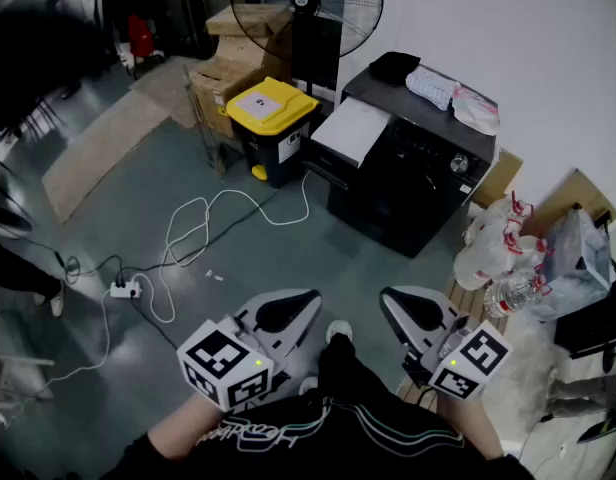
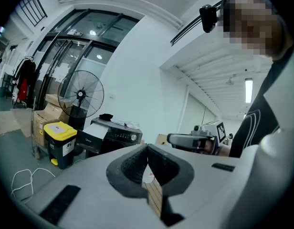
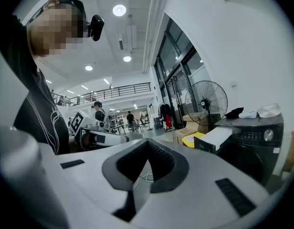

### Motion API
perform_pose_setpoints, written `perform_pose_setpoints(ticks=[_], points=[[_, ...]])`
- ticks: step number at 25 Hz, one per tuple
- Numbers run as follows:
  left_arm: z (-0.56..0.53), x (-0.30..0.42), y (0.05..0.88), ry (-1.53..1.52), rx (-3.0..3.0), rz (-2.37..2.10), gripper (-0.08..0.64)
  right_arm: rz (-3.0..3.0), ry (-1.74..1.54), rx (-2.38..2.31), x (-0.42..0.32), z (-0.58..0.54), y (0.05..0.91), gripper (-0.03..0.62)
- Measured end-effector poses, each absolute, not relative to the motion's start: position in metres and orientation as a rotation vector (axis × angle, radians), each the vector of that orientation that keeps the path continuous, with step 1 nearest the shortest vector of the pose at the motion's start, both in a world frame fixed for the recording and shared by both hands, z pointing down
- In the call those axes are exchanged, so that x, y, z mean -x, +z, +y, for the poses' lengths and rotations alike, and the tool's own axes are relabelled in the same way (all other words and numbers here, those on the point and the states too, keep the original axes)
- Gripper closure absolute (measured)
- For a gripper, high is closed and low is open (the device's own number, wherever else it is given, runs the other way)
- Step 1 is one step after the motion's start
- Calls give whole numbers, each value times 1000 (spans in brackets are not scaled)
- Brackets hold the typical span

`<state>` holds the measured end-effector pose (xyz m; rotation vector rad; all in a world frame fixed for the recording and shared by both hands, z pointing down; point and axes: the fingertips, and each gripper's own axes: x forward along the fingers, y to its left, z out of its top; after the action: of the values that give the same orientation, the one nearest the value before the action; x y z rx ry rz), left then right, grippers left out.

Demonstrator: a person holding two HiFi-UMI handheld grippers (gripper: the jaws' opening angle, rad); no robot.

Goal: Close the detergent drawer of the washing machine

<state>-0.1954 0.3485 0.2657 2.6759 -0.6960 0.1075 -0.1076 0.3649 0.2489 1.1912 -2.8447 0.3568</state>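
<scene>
across grey floor, a black boxy washing machine (image 1: 413, 183) is showing its white detergent drawer (image 1: 350, 133) out; left gripper (image 1: 288, 311) and right gripper (image 1: 416, 311) are hanging closed, empty, so approaching is likely step 1.

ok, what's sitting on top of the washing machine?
On the washing machine: a black bundle, a patterned white cloth and a pale flat item. Anything lying beneath them is covered.
</scene>
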Motion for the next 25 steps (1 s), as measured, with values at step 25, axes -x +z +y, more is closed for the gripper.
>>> perform_pose_setpoints(ticks=[25], points=[[260, 187, 295, 153, -2589, -812, 537, -2846, 442, -1228, 76, 264, 267, 565]])
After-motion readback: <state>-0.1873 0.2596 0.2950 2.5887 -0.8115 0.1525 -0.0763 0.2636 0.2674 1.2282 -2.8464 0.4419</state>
